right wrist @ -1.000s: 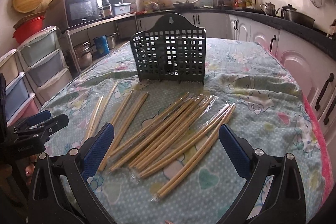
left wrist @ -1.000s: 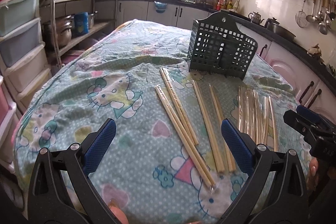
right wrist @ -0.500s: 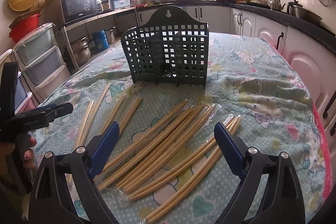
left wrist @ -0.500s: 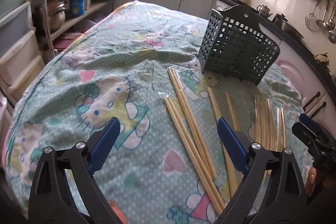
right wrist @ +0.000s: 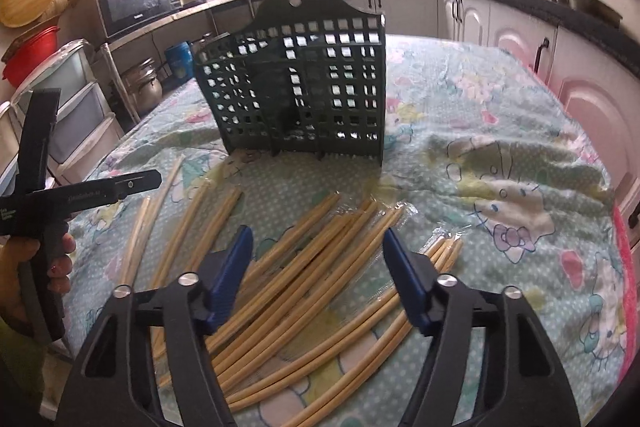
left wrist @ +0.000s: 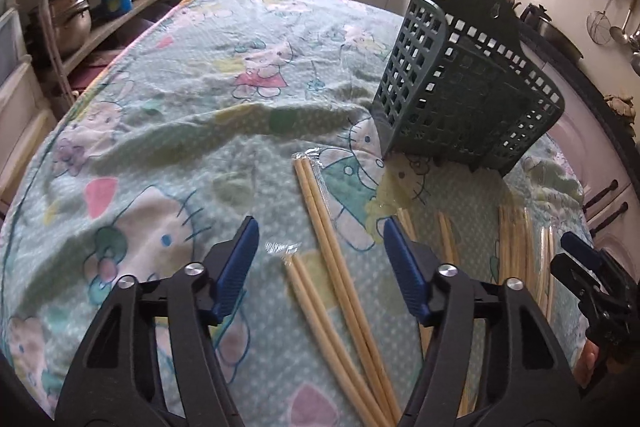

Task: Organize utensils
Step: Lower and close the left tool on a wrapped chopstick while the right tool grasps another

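Observation:
A dark green lattice utensil holder stands upright on the table; it also shows in the right wrist view. Several pairs of wooden chopsticks in clear wrappers lie in front of it. My left gripper is open and empty, low over two wrapped chopstick pairs. My right gripper is open and empty above the larger pile of chopsticks. The right gripper shows at the right edge of the left wrist view, and the left gripper at the left edge of the right wrist view.
The table has a green Hello Kitty cloth. Plastic drawers and a shelf with pots stand on the left. Kitchen cabinets and a counter run along the back and right.
Both grippers have moved forward and down toward the chopsticks and the holder, which look larger. Their jaws stay open. Nothing on the table has moved.

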A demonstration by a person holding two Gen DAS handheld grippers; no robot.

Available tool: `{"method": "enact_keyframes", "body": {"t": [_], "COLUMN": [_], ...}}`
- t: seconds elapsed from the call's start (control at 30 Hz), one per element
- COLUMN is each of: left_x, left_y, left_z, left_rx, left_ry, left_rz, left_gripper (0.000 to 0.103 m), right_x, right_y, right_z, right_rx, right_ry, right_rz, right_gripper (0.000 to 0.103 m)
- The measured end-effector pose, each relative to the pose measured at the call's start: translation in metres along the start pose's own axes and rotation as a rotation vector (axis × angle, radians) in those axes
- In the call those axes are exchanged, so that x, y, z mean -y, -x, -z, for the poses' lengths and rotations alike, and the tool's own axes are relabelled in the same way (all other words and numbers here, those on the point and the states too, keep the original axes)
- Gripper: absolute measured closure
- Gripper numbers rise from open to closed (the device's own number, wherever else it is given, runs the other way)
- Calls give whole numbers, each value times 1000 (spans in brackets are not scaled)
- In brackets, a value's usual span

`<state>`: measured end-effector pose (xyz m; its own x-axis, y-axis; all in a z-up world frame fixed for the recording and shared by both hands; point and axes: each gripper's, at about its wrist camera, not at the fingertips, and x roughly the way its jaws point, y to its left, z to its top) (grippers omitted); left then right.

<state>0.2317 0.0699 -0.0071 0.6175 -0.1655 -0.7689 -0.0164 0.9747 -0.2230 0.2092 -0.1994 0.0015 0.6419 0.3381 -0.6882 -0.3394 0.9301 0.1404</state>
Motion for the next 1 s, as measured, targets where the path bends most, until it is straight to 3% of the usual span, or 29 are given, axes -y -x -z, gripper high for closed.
{"method": "enact_keyframes", "body": {"t": [0.07, 0.17, 0.7, 1.0], "left_x": [0, 1, -2, -8], "left_y": [-6, -13, -31, -38], "left_z": [-3, -6, -20, -27], "left_rx": [-17, -33, -63, -77], "left_ry": [0, 7, 15, 42], "left_rz": [7, 22, 42, 45], "left_gripper": [54, 55, 61, 70], "right_x": [5, 11, 26, 31], "right_y": [-8, -17, -48, -54], "right_z": [-1, -3, -21, -26], "right_rx": [-28, -54, -104, -106], "right_ry": [-19, -42, -97, -107], "right_rz": [-12, -23, -18, -21], "right_gripper": [50, 59, 69, 89]}}
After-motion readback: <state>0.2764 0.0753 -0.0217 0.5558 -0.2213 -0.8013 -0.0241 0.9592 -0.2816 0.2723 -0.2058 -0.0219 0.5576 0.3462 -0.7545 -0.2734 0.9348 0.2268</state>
